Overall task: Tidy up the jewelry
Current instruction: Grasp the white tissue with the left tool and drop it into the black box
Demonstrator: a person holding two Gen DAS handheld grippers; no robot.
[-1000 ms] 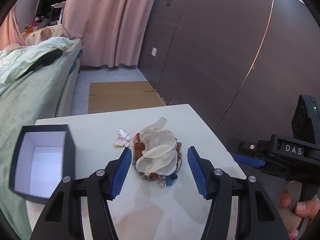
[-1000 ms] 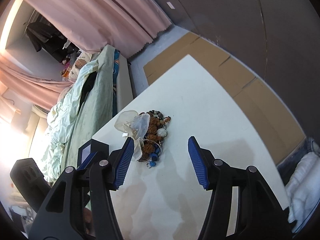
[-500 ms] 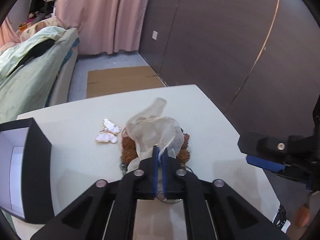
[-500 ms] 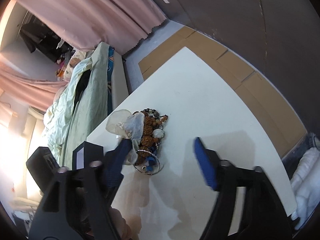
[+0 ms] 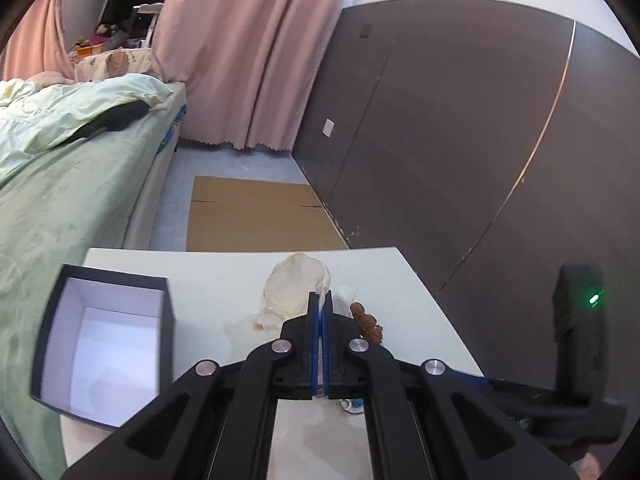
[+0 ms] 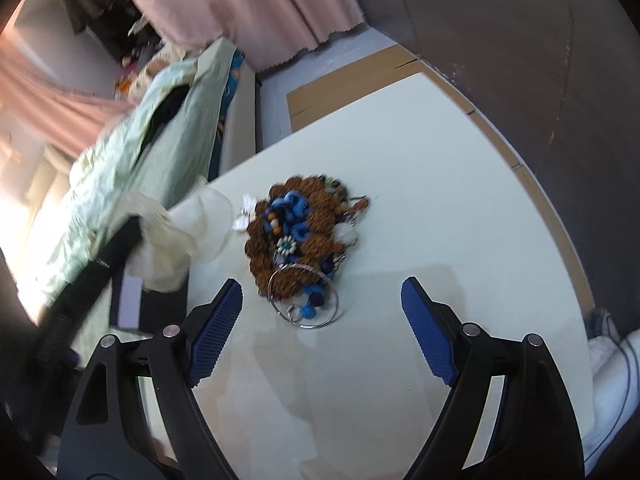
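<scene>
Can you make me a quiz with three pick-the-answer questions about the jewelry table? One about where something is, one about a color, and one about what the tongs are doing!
1. Where is the black box?
A. on the table's left part, in the left wrist view
B. on the bed
C. on top of the jewelry pile

2. What color is the inside of the box?
A. red
B. white
C. green

3. What are the left tongs doing?
A. hanging open
B. gripping a silver ring
C. pinching the sheer pouch

Answers:
1 A, it sits on the table left of the tongs.
2 B, its walls and floor look white.
3 C, the blue pads are shut on the pouch's fabric, while the right tongs are open above the jewelry pile.
</scene>
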